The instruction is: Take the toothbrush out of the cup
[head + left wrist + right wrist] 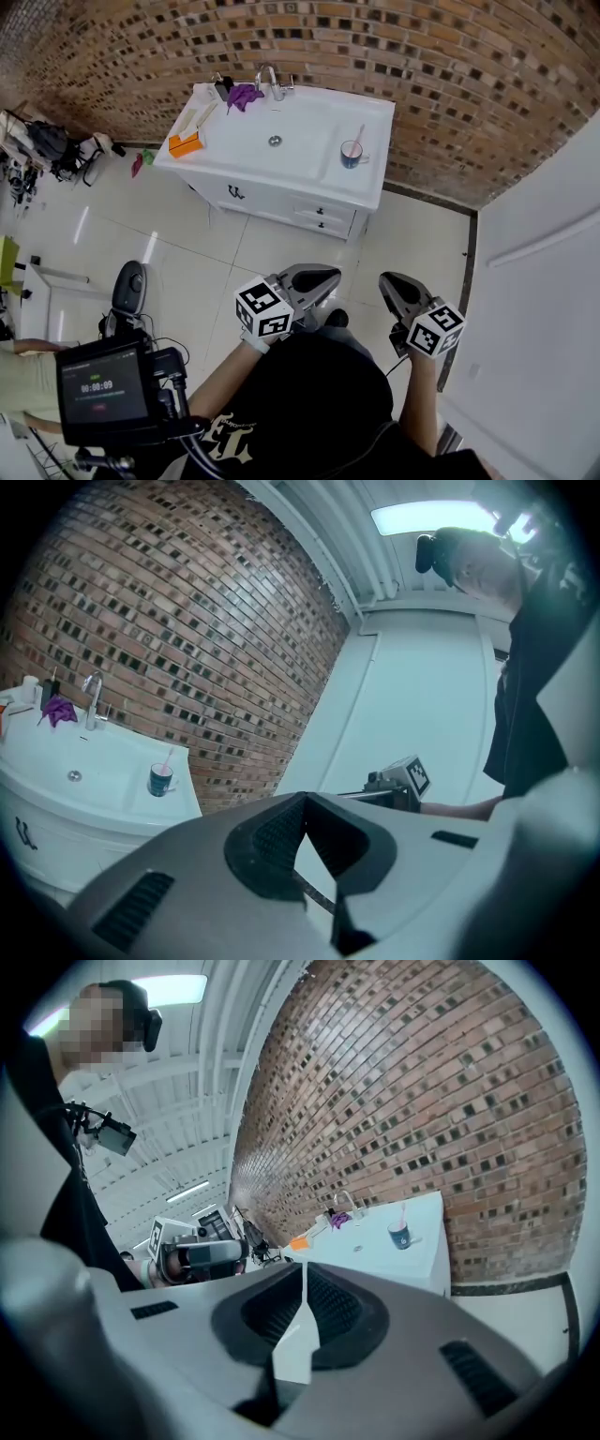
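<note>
Your left claw (322,276) and right claw (394,282) are both pinched together at the tips with nothing in them. You hold them low by your body, since you stand well apart from the bench (234,150). The toothbrush (358,137) leans in the cup (352,156) near the bench's right edge. You'll likely need to walk up and part one claw before reaching.

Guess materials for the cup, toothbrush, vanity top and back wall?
The cup: ceramic or plastic, dark blue with a handle; too small to tell which.
The toothbrush: pink, thin, probably plastic.
The vanity top: smooth glossy white, looks like glazed ceramic with a moulded basin.
The wall: matte mottled brick or brick-look tile, with visible mortar lines.
</note>
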The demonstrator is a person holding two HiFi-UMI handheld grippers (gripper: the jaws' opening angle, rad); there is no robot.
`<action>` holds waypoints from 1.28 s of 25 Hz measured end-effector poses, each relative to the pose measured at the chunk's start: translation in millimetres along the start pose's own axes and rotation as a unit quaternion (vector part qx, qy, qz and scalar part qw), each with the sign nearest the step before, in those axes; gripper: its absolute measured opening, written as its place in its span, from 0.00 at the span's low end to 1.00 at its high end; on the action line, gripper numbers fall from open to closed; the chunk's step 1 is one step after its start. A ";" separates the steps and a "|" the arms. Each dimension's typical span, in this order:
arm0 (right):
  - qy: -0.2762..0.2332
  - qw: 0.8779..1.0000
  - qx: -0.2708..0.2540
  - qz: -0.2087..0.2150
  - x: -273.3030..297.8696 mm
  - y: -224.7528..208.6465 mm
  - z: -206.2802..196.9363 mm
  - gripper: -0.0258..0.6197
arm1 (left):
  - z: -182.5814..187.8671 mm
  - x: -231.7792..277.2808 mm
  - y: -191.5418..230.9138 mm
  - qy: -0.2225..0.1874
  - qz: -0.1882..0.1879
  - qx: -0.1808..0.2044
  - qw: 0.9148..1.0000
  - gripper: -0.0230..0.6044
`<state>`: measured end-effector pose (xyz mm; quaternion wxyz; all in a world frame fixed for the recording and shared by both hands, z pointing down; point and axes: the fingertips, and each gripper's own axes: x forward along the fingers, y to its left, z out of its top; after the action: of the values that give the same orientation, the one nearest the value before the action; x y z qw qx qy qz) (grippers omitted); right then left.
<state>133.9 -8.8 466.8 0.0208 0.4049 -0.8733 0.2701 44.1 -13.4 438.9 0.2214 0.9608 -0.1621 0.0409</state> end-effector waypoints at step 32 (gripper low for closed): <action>0.072 0.996 -0.048 -0.002 211.1 -73.9 111.5 0.02 | 114.4 78.0 229.7 -0.011 -0.085 -0.053 0.995 0.05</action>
<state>65.7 -249.1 459.2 0.1036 0.3846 -0.8807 0.2565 42.9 -281.5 442.5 0.2726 0.9585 -0.0838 0.0029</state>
